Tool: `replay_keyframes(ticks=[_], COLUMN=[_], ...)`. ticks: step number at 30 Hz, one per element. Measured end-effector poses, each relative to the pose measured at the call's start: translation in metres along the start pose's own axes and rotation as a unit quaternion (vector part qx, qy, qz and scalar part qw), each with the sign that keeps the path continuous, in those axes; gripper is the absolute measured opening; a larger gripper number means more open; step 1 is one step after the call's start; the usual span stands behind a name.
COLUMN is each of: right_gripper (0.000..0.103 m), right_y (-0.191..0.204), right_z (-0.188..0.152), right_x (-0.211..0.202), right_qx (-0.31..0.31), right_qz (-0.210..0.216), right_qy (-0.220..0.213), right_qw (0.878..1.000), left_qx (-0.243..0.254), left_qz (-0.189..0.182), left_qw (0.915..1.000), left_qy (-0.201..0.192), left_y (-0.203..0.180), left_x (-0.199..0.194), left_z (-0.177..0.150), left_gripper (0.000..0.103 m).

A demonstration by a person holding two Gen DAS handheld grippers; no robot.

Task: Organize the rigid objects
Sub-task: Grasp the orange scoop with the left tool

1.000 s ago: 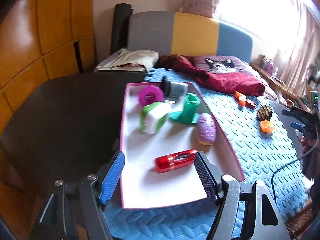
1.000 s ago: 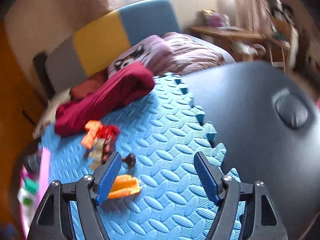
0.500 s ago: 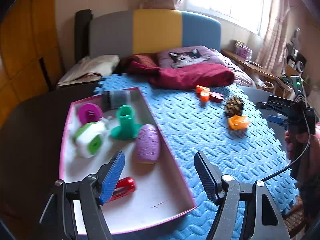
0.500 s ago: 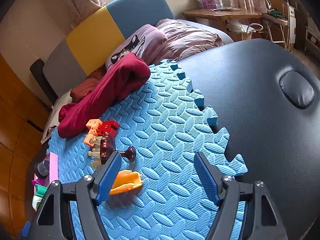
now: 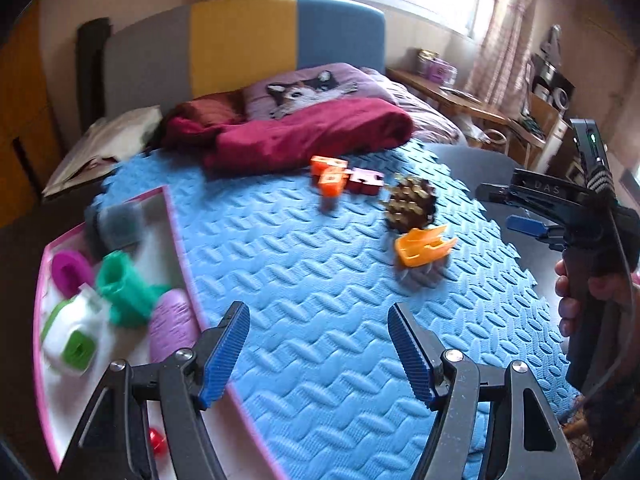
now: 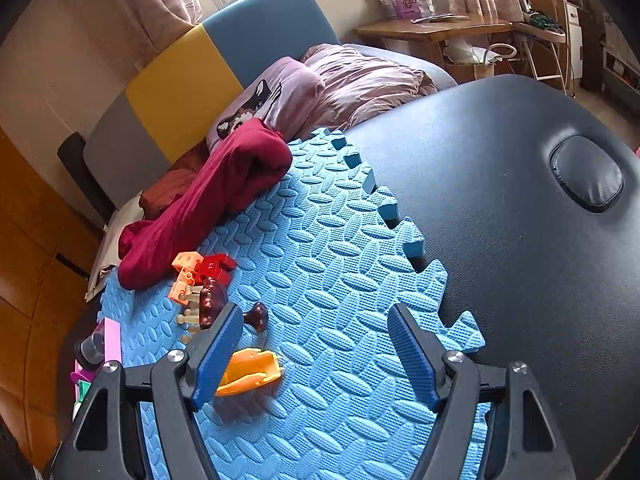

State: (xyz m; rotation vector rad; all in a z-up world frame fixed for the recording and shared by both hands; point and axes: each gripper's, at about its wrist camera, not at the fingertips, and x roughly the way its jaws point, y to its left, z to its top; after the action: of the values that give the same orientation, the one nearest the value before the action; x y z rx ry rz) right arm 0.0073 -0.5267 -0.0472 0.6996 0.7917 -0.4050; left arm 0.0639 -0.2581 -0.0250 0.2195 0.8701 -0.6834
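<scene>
Orange piece (image 6: 250, 372) lies just beside right claw (image 6: 316, 354) (gaping, empty).

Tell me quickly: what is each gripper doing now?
Left gripper: open, holding nothing.
Right gripper: open, holding nothing.

Support: a black padded table (image 6: 500, 220) with an oval cushioned inset (image 6: 586, 174) near its far end.
Covering: a blue foam mat (image 5: 320, 280) with interlocking edges lies flat on the table, leaving the padding bare beside it.
On the mat, left: a pink-rimmed tray (image 5: 176, 240) with its long edge on the foam.
On the mat, far edge: a crumpled maroon cloth (image 5: 304, 136).
On the mat, centre: orange blocks (image 5: 330, 178) touching a red block (image 5: 366, 180); near them a brown studded piece (image 5: 410, 202); just beside that an orange scoop-shaped piece (image 5: 420, 246).
</scene>
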Motion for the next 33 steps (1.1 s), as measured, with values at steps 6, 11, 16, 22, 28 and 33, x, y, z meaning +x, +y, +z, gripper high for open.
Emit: replay_keyframes(ticks=[6,11,16,22,28,33], right_gripper=[0.076,0.076,0.076,0.076,0.076,0.076], right_y=[0.001,-0.004,-0.007,-0.012,-0.017,-0.012], right_z=[0.001,0.002,0.003,0.005,0.006,0.006], right_x=[-0.001,-0.002,-0.002,0.0,0.002,0.003], right_qx=[0.0,0.013,0.024,0.04,0.05,0.037], right_qz=[0.0,0.004,0.009,0.017,0.015,0.011], right_qy=[-0.002,-0.003,-0.001,0.005,0.005,0.008], right_qw=[1.0,1.0,1.0,0.999,0.999,0.999], left_qx=[0.036,0.07,0.087,0.125,0.14,0.118], left_qz=[-0.033,-0.056,-0.055,-0.059,-0.072,-0.065], left_qw=[0.9987,0.9959,0.9946,0.9903,0.9868,0.9906], left_qy=[0.013,0.014,0.009,0.008,0.038,0.024], left_y=[-0.025,-0.045,-0.06,-0.081,-0.092,-0.081], left_x=[0.027,0.051,0.076,0.097,0.116,0.098], left_z=[0.008,0.018,0.033,0.045,0.042,0.022], left_gripper=[0.072,0.073,0.08,0.08,0.027,0.027])
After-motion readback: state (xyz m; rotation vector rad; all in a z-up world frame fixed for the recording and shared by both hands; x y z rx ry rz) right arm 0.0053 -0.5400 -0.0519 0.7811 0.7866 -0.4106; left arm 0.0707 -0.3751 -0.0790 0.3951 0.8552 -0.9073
